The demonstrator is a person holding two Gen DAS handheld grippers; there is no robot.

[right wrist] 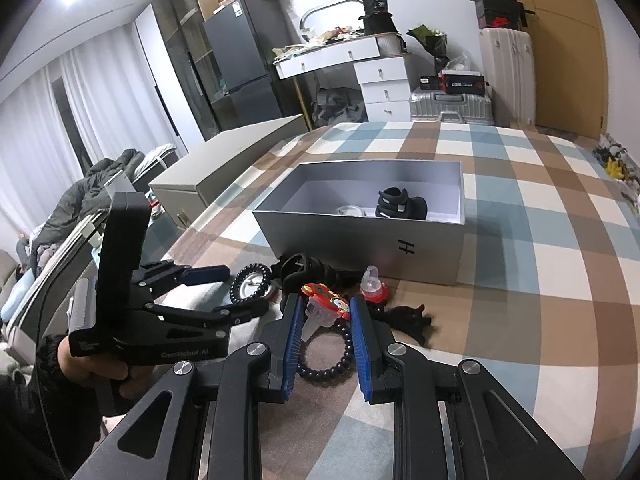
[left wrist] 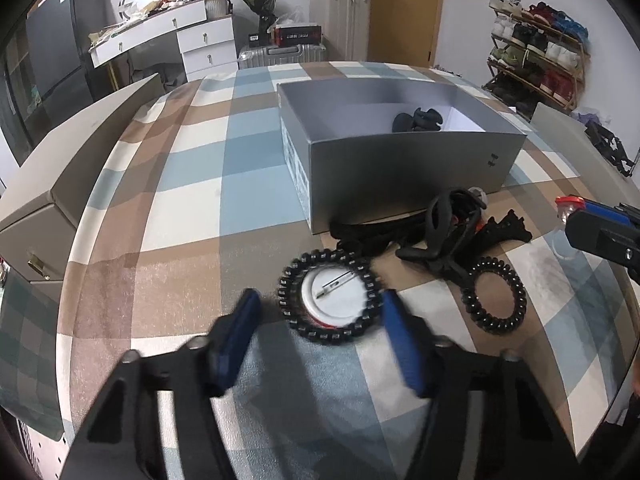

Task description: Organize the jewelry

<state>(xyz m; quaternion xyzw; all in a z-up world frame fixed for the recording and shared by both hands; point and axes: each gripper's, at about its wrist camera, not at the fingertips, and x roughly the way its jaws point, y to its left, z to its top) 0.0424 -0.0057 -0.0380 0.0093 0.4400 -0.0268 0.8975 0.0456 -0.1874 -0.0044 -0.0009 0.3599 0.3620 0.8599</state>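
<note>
A grey open box point(left wrist: 400, 160) stands on the checked table; black hair clips point(left wrist: 418, 119) lie inside it, and it also shows in the right wrist view point(right wrist: 360, 236). In front of it lies a pile of black clips point(left wrist: 448, 232), a black spiral hair tie point(left wrist: 494, 300) and another spiral tie around a white round badge point(left wrist: 330, 298). My left gripper point(left wrist: 320, 312) is open, its fingers either side of the badge. My right gripper point(right wrist: 325, 308) holds a clear-and-red ornament point(right wrist: 324, 304) between its blue pads, above a spiral tie point(right wrist: 326, 360).
A closed grey box point(left wrist: 60, 176) sits at the table's left edge. A small red-capped clear piece point(right wrist: 372, 284) lies by the box front. A black clip point(right wrist: 412, 318) lies right of my right gripper. Dresser, suitcases and a shoe rack stand behind.
</note>
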